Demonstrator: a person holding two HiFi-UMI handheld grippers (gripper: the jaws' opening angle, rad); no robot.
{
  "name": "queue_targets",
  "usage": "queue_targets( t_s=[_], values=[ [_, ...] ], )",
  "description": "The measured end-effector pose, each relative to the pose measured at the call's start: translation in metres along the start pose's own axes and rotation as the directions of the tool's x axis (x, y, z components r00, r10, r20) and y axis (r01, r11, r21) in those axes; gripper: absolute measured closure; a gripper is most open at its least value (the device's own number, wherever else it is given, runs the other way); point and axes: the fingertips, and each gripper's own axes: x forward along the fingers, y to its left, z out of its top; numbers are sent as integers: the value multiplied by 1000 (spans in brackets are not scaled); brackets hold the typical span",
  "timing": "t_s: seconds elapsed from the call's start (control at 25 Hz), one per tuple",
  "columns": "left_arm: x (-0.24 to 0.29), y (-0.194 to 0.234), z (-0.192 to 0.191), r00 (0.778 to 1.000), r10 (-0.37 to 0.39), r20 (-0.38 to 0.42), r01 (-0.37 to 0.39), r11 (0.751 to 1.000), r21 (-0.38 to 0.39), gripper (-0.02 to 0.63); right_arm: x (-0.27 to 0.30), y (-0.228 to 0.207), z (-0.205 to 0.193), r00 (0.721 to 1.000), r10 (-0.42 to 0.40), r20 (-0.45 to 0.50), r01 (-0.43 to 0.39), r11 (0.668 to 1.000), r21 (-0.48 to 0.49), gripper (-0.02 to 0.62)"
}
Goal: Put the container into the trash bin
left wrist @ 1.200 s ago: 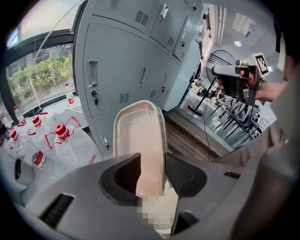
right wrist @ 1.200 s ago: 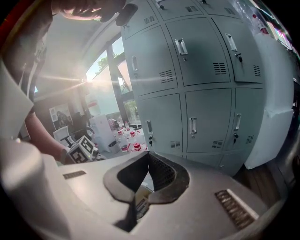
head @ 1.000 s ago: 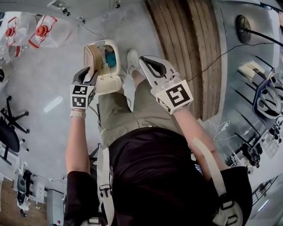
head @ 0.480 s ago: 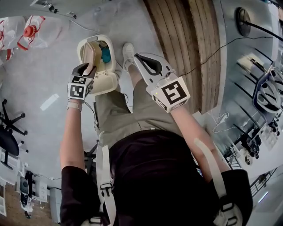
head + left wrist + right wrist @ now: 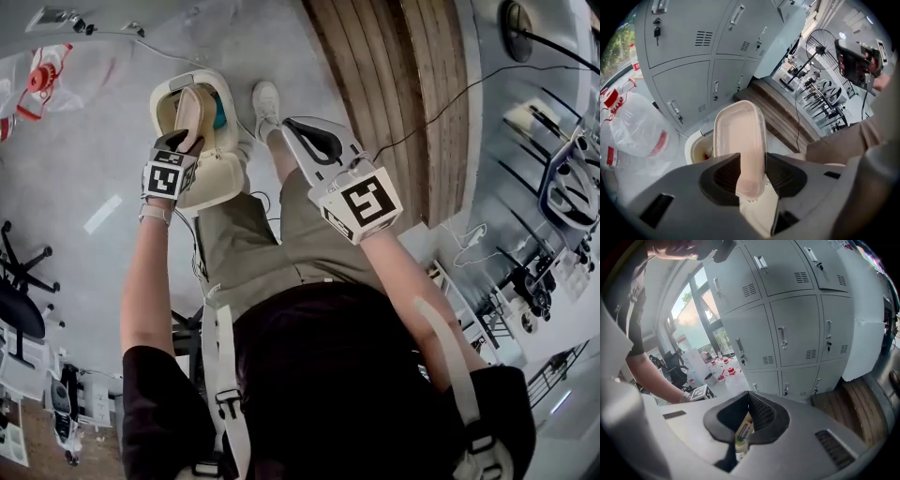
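A clear, pinkish plastic container [image 5: 740, 140] stands on edge between the jaws of my left gripper [image 5: 751, 159], which is shut on its lower end. In the head view, the left gripper [image 5: 183, 141] holds the container [image 5: 194, 108] right over the open mouth of the cream trash bin [image 5: 225, 89]; something teal lies inside. The bin [image 5: 693, 145] shows below and left of the container. My right gripper [image 5: 289, 125] hangs to the right of the bin, above the person's leg, its tips [image 5: 749, 394] touching. A labelled cream thing shows through its gap.
Grey lockers [image 5: 693, 61] stand behind the bin. Clear plastic bags with red print [image 5: 637, 126] lie left of it. A wooden step [image 5: 394, 84] runs along the right, with cables on it. The person's shoe [image 5: 265, 101] is beside the bin. An office chair [image 5: 19, 300] stands far left.
My left gripper has sunk with the container, from beside the bin's rim to over its open mouth. The right gripper has come down a little as well.
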Motion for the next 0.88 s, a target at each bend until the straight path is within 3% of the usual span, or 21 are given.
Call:
queue_targets(
  t_s=[0.88],
  values=[
    [70,36,-34,983,-26,-180,22,999,-26,439,41,-32,-45,996,-38,-79,45,995,89,580]
  ],
)
